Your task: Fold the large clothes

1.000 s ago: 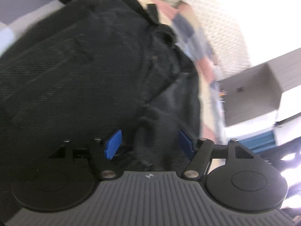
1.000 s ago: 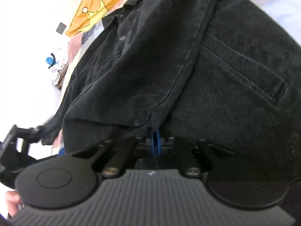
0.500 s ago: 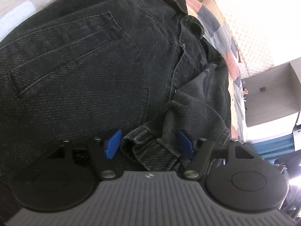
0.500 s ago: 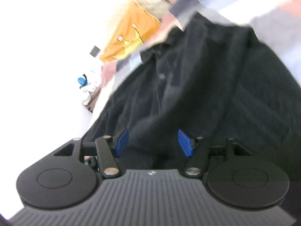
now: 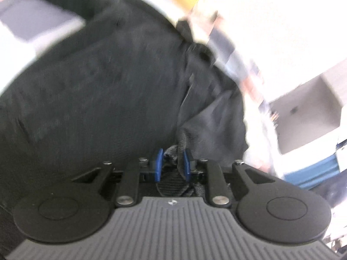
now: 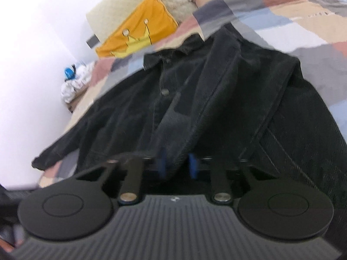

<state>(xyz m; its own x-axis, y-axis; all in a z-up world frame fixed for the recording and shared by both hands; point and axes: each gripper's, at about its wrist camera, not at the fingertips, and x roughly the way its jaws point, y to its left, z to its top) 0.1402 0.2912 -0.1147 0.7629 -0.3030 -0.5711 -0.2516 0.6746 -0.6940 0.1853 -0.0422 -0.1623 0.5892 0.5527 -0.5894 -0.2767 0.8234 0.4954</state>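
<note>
The bed (image 6: 292, 19) with its patchwork cover carries everything, and the black jacket (image 6: 134, 117) lies spread across the middle of it, collar toward the headboard, one sleeve (image 6: 56, 153) trailing out toward the edge near the wall. A yellow pillow (image 6: 141, 32) sits beyond the collar, well apart from the cloth.

My right claw (image 6: 176, 165) has just been closing, and a folded ridge of the jacket's near edge runs between its blue pads (image 6: 162, 164); the blur hides whether they press yet. My left claw (image 5: 171, 162) has also just been closing and now clamps a bunched bit of the same jacket (image 5: 97, 91) at its near edge.

To fold well, I judge both grips should sit on the hem line and take all layers, so the edge lifts as one straight line, not a sag between my hands. I would carry it low and level toward the collar.

Open cover shows beyond the collar and on my right side, so there is room. The wall side is tighter, and the loose sleeve could drag off the bed edge.
</note>
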